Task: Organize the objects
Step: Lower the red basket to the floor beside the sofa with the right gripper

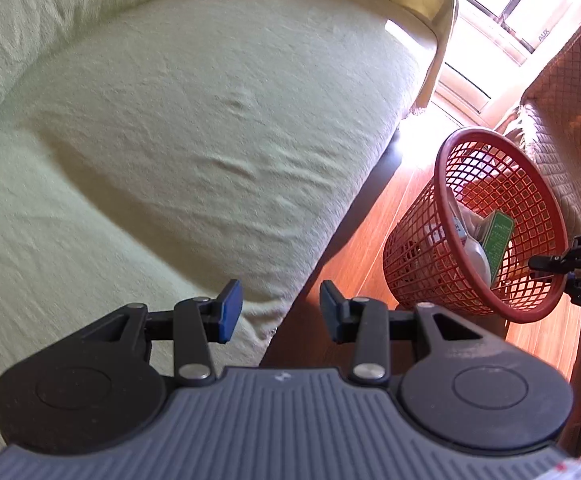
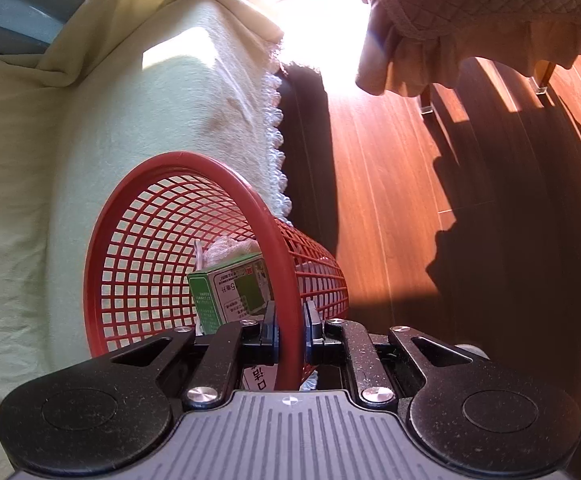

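Note:
A red mesh basket (image 1: 530, 216) stands tilted over the wooden floor beside the sofa. It holds a green and white carton (image 1: 498, 236), a clear plastic item and some white tissue. My right gripper (image 2: 289, 330) is shut on the basket's red rim (image 2: 286, 280), one finger inside and one outside; the carton (image 2: 230, 292) lies just past it. The right gripper's black fingers (image 1: 550, 263) show at the basket rim in the left wrist view. My left gripper (image 1: 280, 312) is open and empty over the sofa seat's front edge.
A sofa with a pale green cover (image 1: 170, 140) fills the left; its lace-edged arm cover (image 2: 194, 120) is behind the basket. A chair with a quilted brown cover (image 2: 470, 12) stands on the wooden floor (image 2: 390, 180). A bright window (image 1: 522, 8) lies beyond.

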Tool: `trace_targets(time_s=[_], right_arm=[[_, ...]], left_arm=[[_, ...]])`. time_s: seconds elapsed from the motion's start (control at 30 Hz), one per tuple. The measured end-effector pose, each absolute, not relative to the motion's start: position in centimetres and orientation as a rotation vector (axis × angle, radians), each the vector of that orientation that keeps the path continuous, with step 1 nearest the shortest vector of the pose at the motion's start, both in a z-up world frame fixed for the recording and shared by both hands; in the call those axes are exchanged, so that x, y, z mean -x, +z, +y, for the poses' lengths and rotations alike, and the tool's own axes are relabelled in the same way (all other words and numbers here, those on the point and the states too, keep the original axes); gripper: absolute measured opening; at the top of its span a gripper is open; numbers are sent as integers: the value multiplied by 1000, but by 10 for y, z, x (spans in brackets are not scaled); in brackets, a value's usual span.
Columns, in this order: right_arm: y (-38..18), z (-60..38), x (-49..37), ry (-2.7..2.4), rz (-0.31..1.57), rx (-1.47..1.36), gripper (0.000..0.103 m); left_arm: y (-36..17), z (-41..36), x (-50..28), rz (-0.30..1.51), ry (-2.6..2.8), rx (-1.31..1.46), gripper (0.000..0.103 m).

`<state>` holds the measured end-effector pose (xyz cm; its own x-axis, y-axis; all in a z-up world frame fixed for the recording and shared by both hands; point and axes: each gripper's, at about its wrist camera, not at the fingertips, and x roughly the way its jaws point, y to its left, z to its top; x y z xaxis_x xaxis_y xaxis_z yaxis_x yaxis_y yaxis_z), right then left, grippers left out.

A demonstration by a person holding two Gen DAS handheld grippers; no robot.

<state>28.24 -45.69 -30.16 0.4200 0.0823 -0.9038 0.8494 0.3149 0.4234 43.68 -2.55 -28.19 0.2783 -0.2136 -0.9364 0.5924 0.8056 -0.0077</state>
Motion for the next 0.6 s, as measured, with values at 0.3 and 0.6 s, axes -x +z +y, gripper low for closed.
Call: trace_targets(time_s=[0.3,0.6], right_arm=[[-333,-465,-233,-570,1093,-1122,8],[-408,-469,-201,-414,1168,-1081,8]], left_arm=[[-314,-29,-364,1181,-508,-372,37],[-363,-12,-286,1123,-363,-298,37]])
